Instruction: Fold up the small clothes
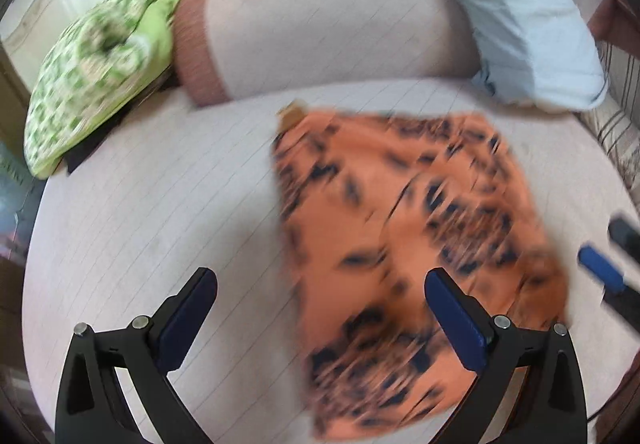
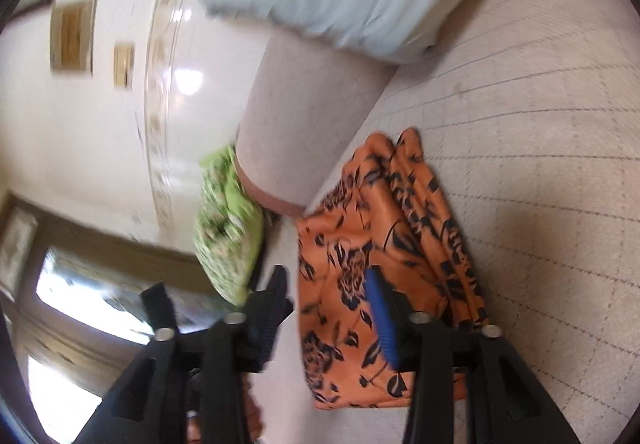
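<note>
While the folded orange, black-flowered cloth point(image 1: 404, 228) lies flat on the pale quilted bed point(image 1: 160, 204), the left tool point(image 1: 320, 284) and right tool point(image 2: 328, 284) gape empty above it.

Orange floral garment point(image 1: 408, 228) motion-blurred (left view); near corner hidden behind right gripper point(image 2: 328, 284).
</note>
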`<action>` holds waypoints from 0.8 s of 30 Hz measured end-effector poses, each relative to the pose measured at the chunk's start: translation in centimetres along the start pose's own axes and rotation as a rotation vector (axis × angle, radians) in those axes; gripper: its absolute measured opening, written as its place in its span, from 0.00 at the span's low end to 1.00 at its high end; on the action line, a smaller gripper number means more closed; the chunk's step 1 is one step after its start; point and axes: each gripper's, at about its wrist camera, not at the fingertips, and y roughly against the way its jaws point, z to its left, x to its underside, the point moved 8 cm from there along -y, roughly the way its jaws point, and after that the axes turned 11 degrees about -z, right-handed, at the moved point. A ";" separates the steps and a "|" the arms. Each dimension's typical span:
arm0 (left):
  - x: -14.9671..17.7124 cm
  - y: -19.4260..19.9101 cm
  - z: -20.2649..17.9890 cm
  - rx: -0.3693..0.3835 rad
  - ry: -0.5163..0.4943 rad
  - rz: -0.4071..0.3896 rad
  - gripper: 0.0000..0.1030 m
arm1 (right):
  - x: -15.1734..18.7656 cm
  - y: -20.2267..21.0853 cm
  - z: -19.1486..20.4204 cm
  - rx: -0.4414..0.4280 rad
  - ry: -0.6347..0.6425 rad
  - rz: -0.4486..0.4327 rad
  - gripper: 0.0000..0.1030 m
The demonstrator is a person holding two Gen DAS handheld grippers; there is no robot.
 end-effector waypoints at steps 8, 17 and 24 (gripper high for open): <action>7.0 -2.9 1.8 0.045 0.050 0.112 1.00 | 4.4 -3.9 -2.4 0.208 0.097 0.156 0.53; 3.4 -2.1 3.3 0.069 0.090 0.049 1.00 | 3.8 -3.6 -2.8 0.184 0.072 0.137 0.49; -1.0 -8.1 3.4 0.008 0.126 0.120 1.00 | 4.1 -3.8 -2.6 0.231 0.131 0.146 0.49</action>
